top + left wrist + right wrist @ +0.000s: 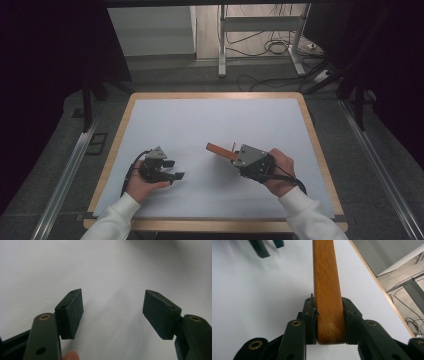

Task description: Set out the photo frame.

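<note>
Clamped between the jaws of the right gripper (329, 322), a wooden stick (327, 287) projects forward, held by one end, probably for handover. Left gripper (112, 312) rests spread and empty above the white table (210, 125).

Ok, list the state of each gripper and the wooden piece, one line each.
Left gripper: open, jaws wide apart, nothing between them, low over the white table.
Right gripper: shut on the wooden piece.
Wooden piece: clamped at one end between the jaws, sticking out ahead of them.
</note>
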Available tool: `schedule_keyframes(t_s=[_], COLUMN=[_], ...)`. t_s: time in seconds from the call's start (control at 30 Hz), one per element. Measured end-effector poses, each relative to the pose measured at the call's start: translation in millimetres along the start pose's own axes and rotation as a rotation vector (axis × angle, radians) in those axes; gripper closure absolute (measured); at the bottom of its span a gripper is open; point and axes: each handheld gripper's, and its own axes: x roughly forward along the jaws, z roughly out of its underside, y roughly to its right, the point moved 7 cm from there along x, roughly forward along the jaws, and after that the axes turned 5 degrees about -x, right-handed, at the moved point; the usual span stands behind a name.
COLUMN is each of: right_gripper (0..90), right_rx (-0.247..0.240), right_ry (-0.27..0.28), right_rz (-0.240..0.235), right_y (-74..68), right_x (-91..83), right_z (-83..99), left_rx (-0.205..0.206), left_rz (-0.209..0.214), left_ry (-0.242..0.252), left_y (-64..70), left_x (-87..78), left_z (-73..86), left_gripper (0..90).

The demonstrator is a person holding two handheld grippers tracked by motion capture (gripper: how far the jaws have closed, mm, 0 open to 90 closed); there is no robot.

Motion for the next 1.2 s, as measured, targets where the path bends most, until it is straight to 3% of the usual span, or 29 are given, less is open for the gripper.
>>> schedule_keyframes(t_s=[0.1, 0.2, 0.4, 0.77, 1.2], right_gripper=[67.9, 66.4, 63.6, 59.3, 53.5], right_rx=[0.007, 0.054, 0.082, 0.151, 0.234], right_ry=[0.006, 0.025, 0.036, 0.058, 0.05], right_rz=[-0.008, -0.013, -0.005, 0.088, 0.107], right_y=[-3.4, 1.7, 10.0, 38.0, 67.1], right_x=[-3.5, -3.9, 1.9, 9.3, 25.9], right_z=[2.0, 4.3, 0.4, 2.7, 9.8], left_rx=[0.001, 0.003, -0.001, -0.003, -0.005], left_rz=[0.0, 0.0, 0.0, 0.0, 0.002], left_ry=[0.001, 0.0, 0.0, 0.001, 0.004], left_y=[0.7, 1.3, 0.0, 0.8, 0.4], left_x=[-0.1, 0.0, -0.1, 0.4, 0.6], left_z=[-0.4, -0.7, -0.6, -0.8, -0.9], left_gripper=[32.1, 32.0, 31.8, 31.4, 30.9])
